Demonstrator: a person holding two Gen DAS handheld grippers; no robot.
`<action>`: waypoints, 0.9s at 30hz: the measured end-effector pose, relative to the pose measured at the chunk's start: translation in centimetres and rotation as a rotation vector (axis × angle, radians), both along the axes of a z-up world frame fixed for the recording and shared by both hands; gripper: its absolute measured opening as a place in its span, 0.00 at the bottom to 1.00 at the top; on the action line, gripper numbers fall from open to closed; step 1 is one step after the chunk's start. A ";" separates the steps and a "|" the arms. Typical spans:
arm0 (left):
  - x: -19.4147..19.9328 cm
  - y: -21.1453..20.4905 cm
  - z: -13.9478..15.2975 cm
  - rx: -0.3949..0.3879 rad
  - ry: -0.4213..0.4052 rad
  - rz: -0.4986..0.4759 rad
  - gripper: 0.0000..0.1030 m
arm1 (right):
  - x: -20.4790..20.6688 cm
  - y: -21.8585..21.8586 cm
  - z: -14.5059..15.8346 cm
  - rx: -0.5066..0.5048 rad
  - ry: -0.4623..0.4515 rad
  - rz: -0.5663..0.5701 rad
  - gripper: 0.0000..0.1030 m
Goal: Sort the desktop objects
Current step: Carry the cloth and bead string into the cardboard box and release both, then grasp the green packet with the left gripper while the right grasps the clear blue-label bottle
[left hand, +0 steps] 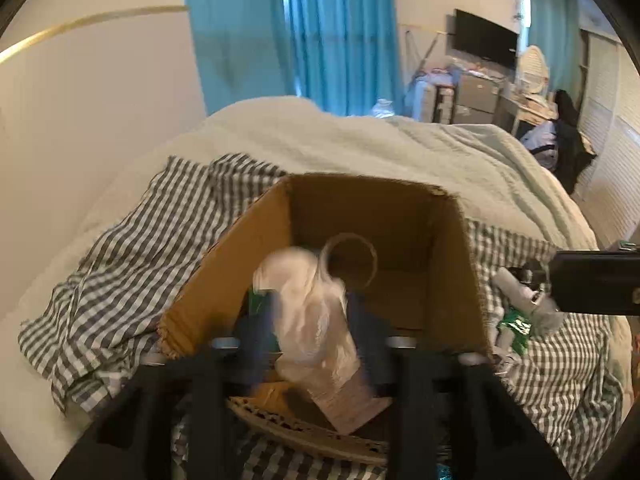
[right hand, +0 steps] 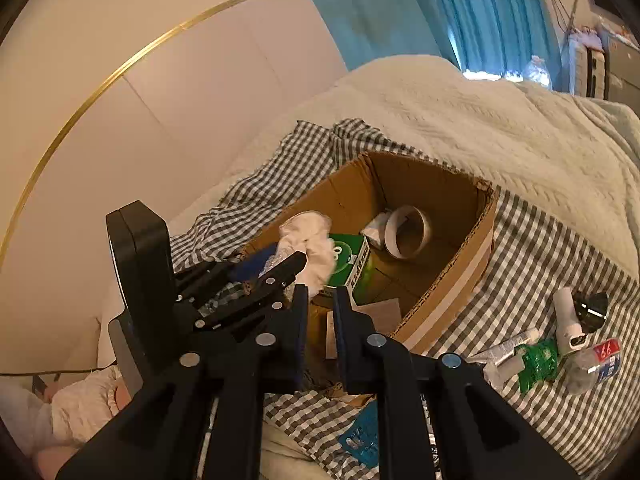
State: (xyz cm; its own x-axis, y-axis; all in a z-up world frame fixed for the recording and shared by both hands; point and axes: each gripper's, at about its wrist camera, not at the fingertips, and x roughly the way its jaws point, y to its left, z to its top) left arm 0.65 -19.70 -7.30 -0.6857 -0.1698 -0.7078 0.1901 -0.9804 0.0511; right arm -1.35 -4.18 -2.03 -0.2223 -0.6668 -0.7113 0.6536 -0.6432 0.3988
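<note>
An open cardboard box (left hand: 452, 272) (right hand: 452, 280) lies on a checked cloth on a bed. Inside it are a tape roll (left hand: 352, 260) (right hand: 408, 232) and a green carton (right hand: 352, 260). My left gripper (left hand: 312, 312) (right hand: 280, 264) hangs over the box's near end, jaws apart. A blurred white crumpled packet (left hand: 316, 320) (right hand: 308, 244) sits between and just beyond its fingertips, above the green carton. My right gripper (right hand: 322, 308) is over the near rim of the box, its fingers a narrow gap apart with nothing between them.
To the right of the box, several small items lie on the checked cloth (right hand: 520, 248): a white tube (right hand: 568, 320), a green packet (right hand: 536, 360), a clear bottle (right hand: 596, 364) and a black piece (right hand: 592, 308). A blue card (right hand: 360, 436) lies near the front. A pale quilt (left hand: 360, 136) covers the bed behind.
</note>
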 end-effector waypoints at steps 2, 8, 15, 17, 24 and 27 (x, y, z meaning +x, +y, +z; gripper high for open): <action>0.2 -0.8 0.1 0.019 0.005 0.041 0.73 | 0.1 0.8 0.6 0.007 0.011 -0.026 0.26; 1.3 0.8 1.8 0.075 0.026 0.013 0.74 | 0.7 6.3 3.1 0.068 0.128 -0.172 0.26; 2.6 8.5 3.7 0.086 0.063 -0.177 0.88 | 0.3 13.5 2.8 0.150 0.161 -0.351 0.35; 2.9 11.4 3.3 0.084 0.070 -0.259 0.90 | 0.1 15.3 1.8 0.166 0.140 -0.390 0.39; 3.0 20.8 -1.5 -0.050 0.016 -0.488 0.91 | -0.5 21.0 -2.3 0.201 0.070 -0.524 0.51; 2.0 22.4 -3.4 -0.075 0.037 -0.524 0.91 | -1.1 22.9 -4.2 0.185 0.018 -0.561 0.53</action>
State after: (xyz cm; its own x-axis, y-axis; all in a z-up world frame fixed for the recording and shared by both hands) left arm 2.65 2.67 -10.66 -0.7165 0.1533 -0.6806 -0.3215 -0.9384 0.1271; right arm -2.46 18.72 -6.24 -0.5184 -0.3092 -0.7973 0.1994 -0.9504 0.2389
